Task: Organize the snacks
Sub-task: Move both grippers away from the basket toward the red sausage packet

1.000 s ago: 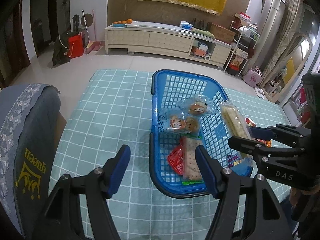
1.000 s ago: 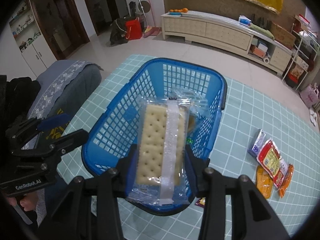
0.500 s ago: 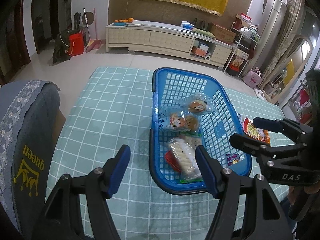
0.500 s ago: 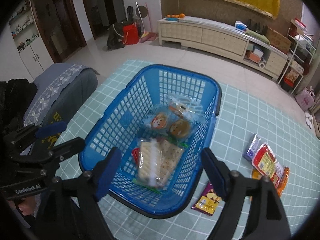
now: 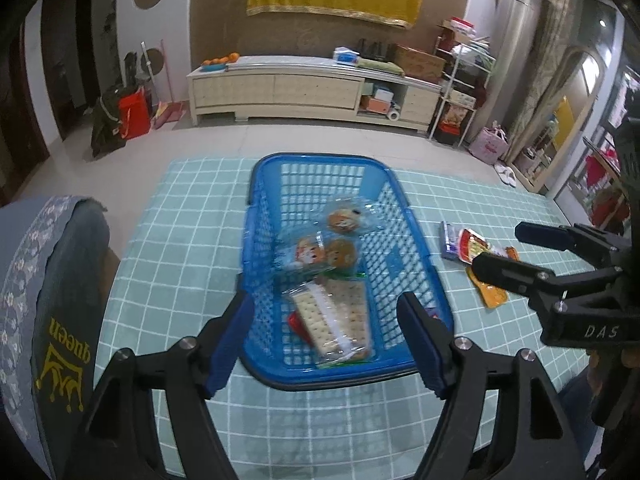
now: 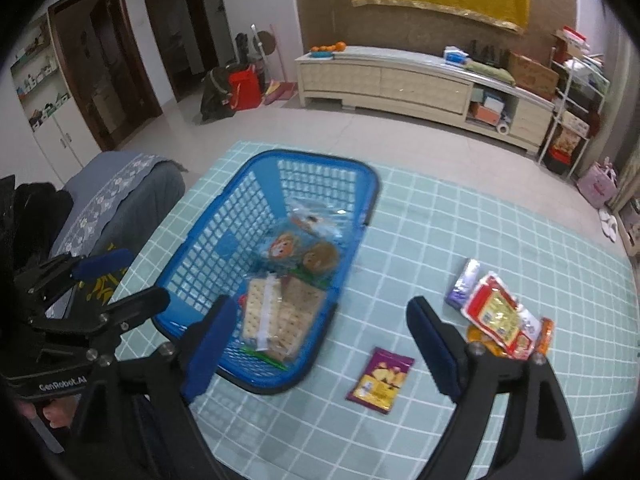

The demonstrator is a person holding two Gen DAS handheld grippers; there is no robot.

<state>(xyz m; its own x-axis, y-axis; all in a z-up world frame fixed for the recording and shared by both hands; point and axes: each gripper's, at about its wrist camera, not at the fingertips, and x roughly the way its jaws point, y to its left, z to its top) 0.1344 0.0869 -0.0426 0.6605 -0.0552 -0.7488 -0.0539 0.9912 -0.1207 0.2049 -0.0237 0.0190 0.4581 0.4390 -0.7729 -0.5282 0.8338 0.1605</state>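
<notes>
Looking along the left gripper (image 5: 326,338), its blue-padded jaws are opening with nothing pressed between them, framing the near end of the blue basket (image 5: 264,240) at the centre of the frame on the teal checked table (image 5: 180,240). Inside the basket lie a cracker pack (image 5: 332,326) near the bottom and two cookie packs (image 5: 328,250) above it. At the right edge the right gripper (image 5: 504,254) hangs over loose snack packets (image 5: 466,244) on the table. From the right wrist view, the right gripper (image 6: 316,344) is likewise opening and empty, its jaws wide apart. The basket (image 6: 208,240) sits left of centre with the cracker pack (image 6: 276,320) in its near end. A purple packet (image 6: 380,380) lies on the table between the jaws, and the other packets (image 6: 496,316) are clustered at the right. The left gripper (image 6: 116,280) shows at the left edge.
</notes>
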